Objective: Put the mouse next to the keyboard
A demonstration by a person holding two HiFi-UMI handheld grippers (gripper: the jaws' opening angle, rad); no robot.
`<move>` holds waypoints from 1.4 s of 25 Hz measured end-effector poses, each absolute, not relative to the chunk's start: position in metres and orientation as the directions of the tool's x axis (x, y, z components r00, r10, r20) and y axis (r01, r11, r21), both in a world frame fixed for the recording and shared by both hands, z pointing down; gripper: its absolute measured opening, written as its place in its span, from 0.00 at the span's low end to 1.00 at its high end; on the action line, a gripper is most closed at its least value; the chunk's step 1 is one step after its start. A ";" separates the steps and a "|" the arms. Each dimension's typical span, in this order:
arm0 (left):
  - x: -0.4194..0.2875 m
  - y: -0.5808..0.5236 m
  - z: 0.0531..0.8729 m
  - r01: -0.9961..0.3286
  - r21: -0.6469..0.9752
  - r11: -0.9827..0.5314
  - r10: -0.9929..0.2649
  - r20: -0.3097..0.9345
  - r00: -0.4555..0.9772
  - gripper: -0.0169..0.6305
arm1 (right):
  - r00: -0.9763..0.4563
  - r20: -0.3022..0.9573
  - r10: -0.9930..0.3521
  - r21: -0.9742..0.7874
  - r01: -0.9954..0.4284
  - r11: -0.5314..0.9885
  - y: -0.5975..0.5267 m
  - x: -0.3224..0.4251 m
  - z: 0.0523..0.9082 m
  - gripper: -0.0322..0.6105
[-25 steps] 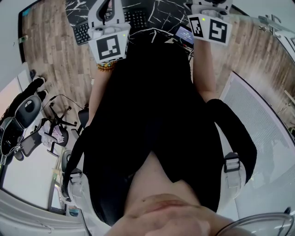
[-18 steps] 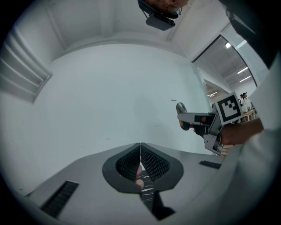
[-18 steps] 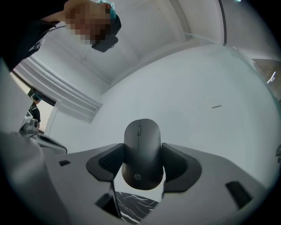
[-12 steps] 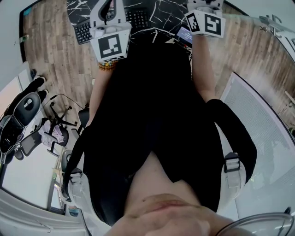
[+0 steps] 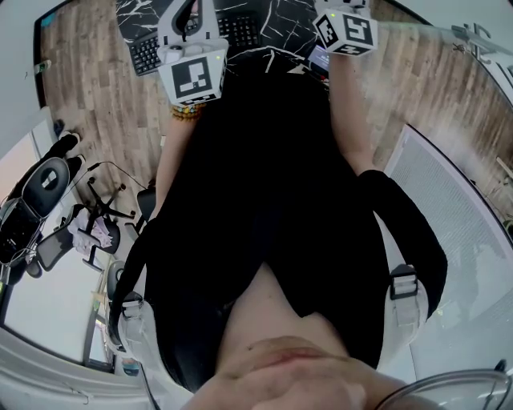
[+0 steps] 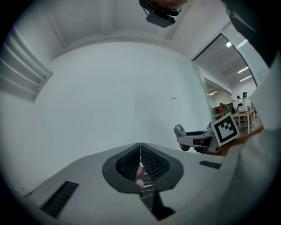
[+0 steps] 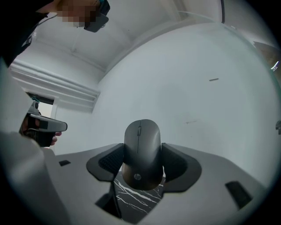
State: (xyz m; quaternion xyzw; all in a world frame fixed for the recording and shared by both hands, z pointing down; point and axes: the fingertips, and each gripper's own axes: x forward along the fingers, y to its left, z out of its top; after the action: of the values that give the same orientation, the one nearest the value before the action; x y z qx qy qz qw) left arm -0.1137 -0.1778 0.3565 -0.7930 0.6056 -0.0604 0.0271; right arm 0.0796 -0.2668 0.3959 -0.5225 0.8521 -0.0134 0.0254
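Note:
A dark grey mouse (image 7: 142, 151) stands nose-up between the pads of my right gripper (image 7: 142, 160), which is shut on it and held up toward a white wall. In the head view only that gripper's marker cube (image 5: 346, 29) shows, over the black marble table (image 5: 280, 20); the mouse is hidden there. A black keyboard (image 5: 146, 54) lies on the table, partly behind my left gripper's marker cube (image 5: 191, 78). My left gripper (image 6: 140, 165) is shut, pads together, with nothing between them. The right gripper (image 6: 193, 138) appears beside it in the left gripper view.
A small lit screen (image 5: 319, 58) sits near the table's front edge, below the right cube. Office chairs (image 5: 40, 196) stand on the wood floor at the left. A white panel (image 5: 449, 200) runs along the right. The person's dark torso fills the middle of the head view.
The right gripper's cube has moved up and slightly left in the head view, farther over the table. The left gripper has hardly moved.

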 end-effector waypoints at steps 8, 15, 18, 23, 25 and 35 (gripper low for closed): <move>-0.110 -0.175 0.359 -0.953 -0.118 -0.278 -0.960 0.072 0.271 0.05 | -0.480 0.100 -0.871 -0.041 -0.877 0.479 -0.264 0.074 0.447 0.49; -0.104 -0.174 0.362 -0.949 -0.126 -0.287 -0.957 0.066 0.281 0.05 | -0.505 0.186 -0.843 -0.056 -0.862 0.504 -0.258 0.073 0.486 0.49; -0.100 -0.173 0.361 -0.948 -0.127 -0.291 -0.956 0.065 0.285 0.05 | -0.514 0.218 -0.829 -0.074 -0.856 0.511 -0.255 0.070 0.504 0.49; -0.098 -0.173 0.361 -0.946 -0.131 -0.297 -0.954 0.067 0.291 0.05 | -0.516 0.275 -0.811 -0.100 -0.854 0.510 -0.251 0.062 0.538 0.49; -0.099 -0.172 0.362 -0.946 -0.131 -0.297 -0.954 0.070 0.290 0.05 | -0.519 0.286 -0.806 -0.113 -0.853 0.509 -0.249 0.061 0.549 0.49; -0.096 -0.169 0.364 -0.944 -0.138 -0.301 -0.953 0.082 0.292 0.05 | -0.542 0.358 -0.761 -0.133 -0.836 0.533 -0.234 0.054 0.595 0.48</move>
State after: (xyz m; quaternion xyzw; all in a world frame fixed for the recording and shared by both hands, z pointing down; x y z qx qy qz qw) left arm -0.0964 -0.1691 0.3643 -0.8031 0.5904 -0.0742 0.0313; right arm 0.0544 -0.2338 0.5955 -0.4609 0.8659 -0.1454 -0.1291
